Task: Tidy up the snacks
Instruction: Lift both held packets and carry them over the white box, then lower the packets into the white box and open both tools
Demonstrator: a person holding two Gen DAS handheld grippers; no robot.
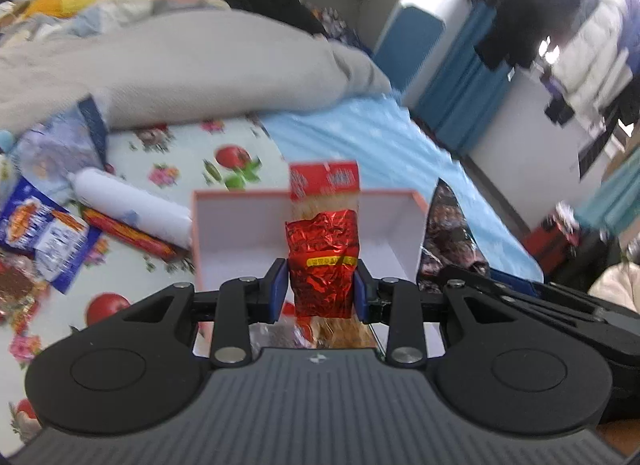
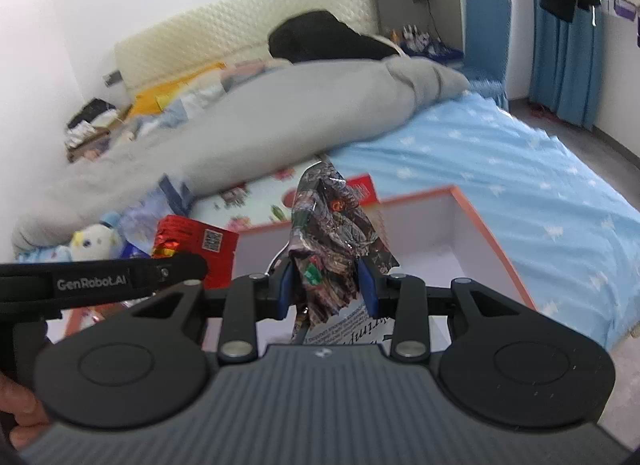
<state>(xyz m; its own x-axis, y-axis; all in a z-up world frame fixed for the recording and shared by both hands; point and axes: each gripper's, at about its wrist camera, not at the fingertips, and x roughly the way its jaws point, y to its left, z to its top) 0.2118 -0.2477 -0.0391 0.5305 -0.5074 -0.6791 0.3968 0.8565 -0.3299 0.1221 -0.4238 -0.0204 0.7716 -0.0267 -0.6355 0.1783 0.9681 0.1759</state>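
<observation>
While our left gripper (image 1: 321,287) jaws pinch a red foil packet (image 1: 322,261) and our right gripper (image 2: 326,285) jaws a dark printed wrapper (image 2: 332,233) over the orange-rimmed box (image 1: 240,221), several snack packets (image 1: 40,233) remain on the bed (image 1: 180,161).

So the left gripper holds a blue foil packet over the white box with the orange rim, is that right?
Not quite: the foil packet clamped in the left gripper is red, not blue, as the left wrist view shows. The rest holds: it is over the white box with the orange rim.
</observation>
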